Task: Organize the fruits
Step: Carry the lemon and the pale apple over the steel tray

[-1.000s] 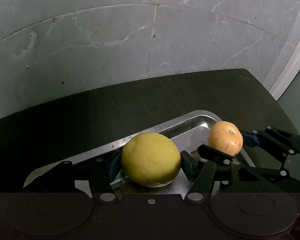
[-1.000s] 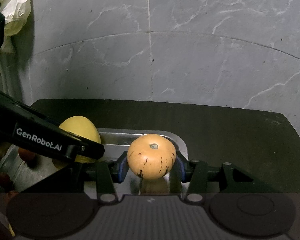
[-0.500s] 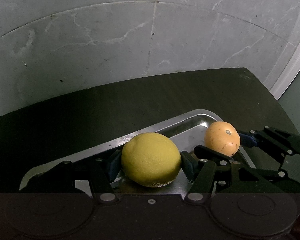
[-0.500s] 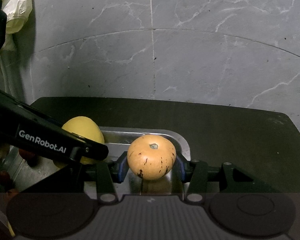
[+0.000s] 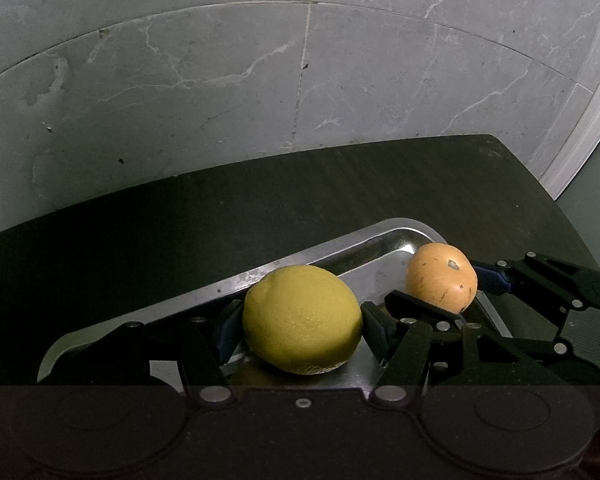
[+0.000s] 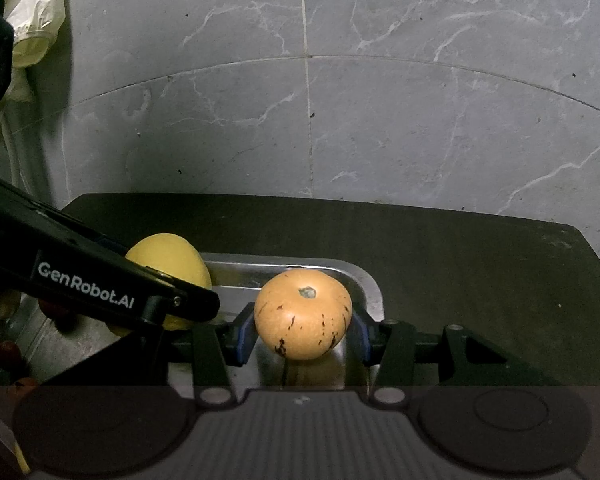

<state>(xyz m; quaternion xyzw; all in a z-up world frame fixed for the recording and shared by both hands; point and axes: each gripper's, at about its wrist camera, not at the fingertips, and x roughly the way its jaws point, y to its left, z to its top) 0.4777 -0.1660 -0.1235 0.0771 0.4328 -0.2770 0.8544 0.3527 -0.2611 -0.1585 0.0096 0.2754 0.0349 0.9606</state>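
Observation:
A yellow lemon (image 5: 302, 316) sits between the blue pads of my left gripper (image 5: 302, 330), which is shut on it low over a steel tray (image 5: 340, 246). My right gripper (image 6: 303, 334) is shut on an orange fruit with dark specks (image 6: 303, 314) above the tray's far right corner (image 6: 352, 274). In the left wrist view the orange fruit (image 5: 440, 276) and the right gripper (image 5: 440, 290) lie to the right of the lemon. From the right wrist, the lemon (image 6: 172, 258) peeks out behind the left gripper's black housing (image 6: 100, 292). I cannot tell whether either fruit touches the tray.
The tray lies on a dark table (image 5: 220, 216) set against a grey marble wall (image 6: 380, 120). Small red fruits (image 6: 8, 350) lie in the tray's left part. A pale plastic bag (image 6: 36, 20) hangs at the upper left. Bare tabletop extends right of the tray (image 6: 480, 272).
Both grippers keep their fruit. The orange fruit has drifted slightly left, toward the lemon, and both views have shifted a little.

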